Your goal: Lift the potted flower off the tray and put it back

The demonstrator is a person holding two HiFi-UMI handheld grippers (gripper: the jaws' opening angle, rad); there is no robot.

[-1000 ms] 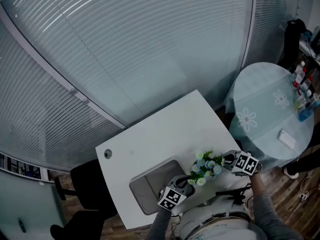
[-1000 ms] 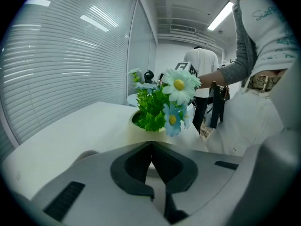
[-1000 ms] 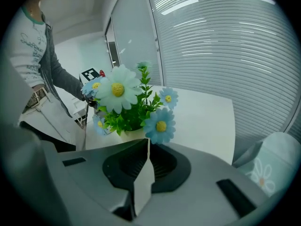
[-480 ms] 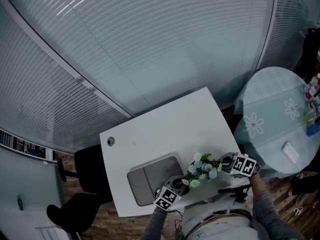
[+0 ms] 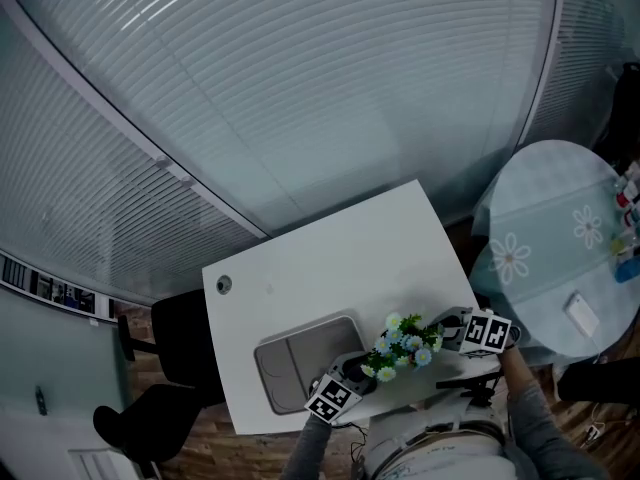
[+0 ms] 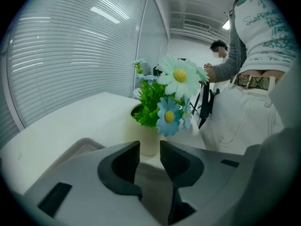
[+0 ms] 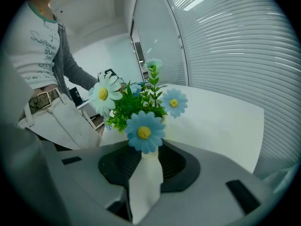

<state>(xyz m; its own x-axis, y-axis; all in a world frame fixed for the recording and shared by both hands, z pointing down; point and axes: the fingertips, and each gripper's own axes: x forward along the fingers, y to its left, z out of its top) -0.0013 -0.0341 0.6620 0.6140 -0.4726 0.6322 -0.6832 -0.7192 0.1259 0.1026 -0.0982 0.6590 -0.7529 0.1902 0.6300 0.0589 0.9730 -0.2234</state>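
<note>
The potted flower [image 5: 403, 338], blue and white daisies in a small white pot, stands on the white table [image 5: 340, 258] just right of the grey tray [image 5: 300, 363]. My left gripper [image 5: 358, 376] sits at its left. In the left gripper view the jaws [image 6: 150, 157] have just been opening; a narrow gap shows, with the pot [image 6: 149, 142] beyond the tips and nothing between them. My right gripper [image 5: 447, 330] sits at the flower's right. Its jaws [image 7: 146, 173] have just been opening too, and the pot's white wall [image 7: 146, 187] stands between them with a dark slit at its left.
A round table with a flower-print cloth [image 5: 545, 228] stands to the right, bottles [image 5: 625, 218] at its edge. A black chair [image 5: 170, 348] is left of the white table. Blinds [image 5: 300, 88] run behind it. Another person [image 6: 217, 60] stands further back.
The head view has shifted a little. The flower and both grippers keep their places beside the tray, and the left gripper's marker cube has rolled slightly.
</note>
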